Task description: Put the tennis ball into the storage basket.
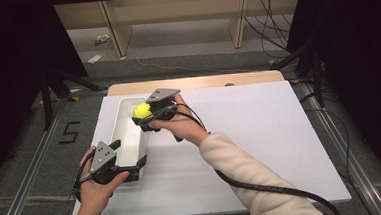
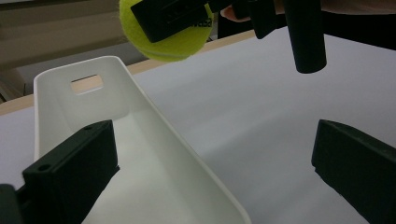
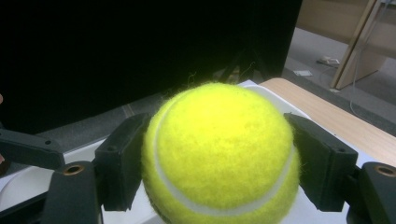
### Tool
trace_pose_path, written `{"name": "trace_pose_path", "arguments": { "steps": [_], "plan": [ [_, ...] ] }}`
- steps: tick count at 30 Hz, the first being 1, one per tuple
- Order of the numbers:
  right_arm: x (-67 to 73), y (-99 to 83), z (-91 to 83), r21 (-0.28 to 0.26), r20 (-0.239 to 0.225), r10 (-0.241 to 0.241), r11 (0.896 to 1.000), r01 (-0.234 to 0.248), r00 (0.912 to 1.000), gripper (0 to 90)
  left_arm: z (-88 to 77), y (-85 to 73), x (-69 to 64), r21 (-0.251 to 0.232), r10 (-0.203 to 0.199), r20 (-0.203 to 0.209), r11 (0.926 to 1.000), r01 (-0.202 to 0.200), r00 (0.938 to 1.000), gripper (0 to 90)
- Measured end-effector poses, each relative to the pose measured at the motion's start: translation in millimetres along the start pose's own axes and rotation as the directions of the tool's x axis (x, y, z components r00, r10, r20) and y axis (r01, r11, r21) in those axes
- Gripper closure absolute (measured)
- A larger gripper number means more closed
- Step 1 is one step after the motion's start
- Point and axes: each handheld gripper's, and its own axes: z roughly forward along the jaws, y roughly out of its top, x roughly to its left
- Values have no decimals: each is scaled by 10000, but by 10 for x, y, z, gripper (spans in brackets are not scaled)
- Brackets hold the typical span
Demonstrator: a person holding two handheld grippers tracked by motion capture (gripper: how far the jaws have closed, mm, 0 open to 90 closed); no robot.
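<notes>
The right tongs (image 1: 144, 115) are clamped on the tennis ball (image 1: 141, 110), left of the high view's centre, over the white bin (image 1: 125, 141); lower it well inside before releasing; the left tongs (image 1: 124, 164) straddle the bin's near wall with jaws wide, steadying it.

Yellow tennis ball (image 1: 141, 110) held up above far end of white bin (image 1: 128, 136)

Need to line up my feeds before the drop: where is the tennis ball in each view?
High view: tennis ball left of centre, over the white bin's far end.
Left gripper view: top edge, above the bin.
Right gripper view: centre, between the jaws.
Shared landmark: the bin.
</notes>
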Motion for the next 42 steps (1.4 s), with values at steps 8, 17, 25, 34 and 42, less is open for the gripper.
{"name": "trace_pose_path", "arguments": {
  "steps": [8,17,25,34,42],
  "plan": [
    [2,12,18,-15,26,-52,10000,52,10000,268,1,-1,0,-1,-16,4,10000,16,10000,0],
    [15,31,41,-22,19,-103,9999,103,9999,268,-1,-1,3,-8,-12,3,10000,12,10000,0],
    [29,42,56,-9,-7,-99,10000,99,10000,269,1,-2,3,-7,-18,2,10000,18,10000,0],
    [50,73,100,10,-42,-146,9999,146,9999,268,-4,-2,7,-23,-42,-11,10000,42,10000,0],
    [69,76,154,34,-77,-218,9998,218,9997,268,-7,-2,5,-25,-64,-13,10000,64,10000,0]
  ]
}}
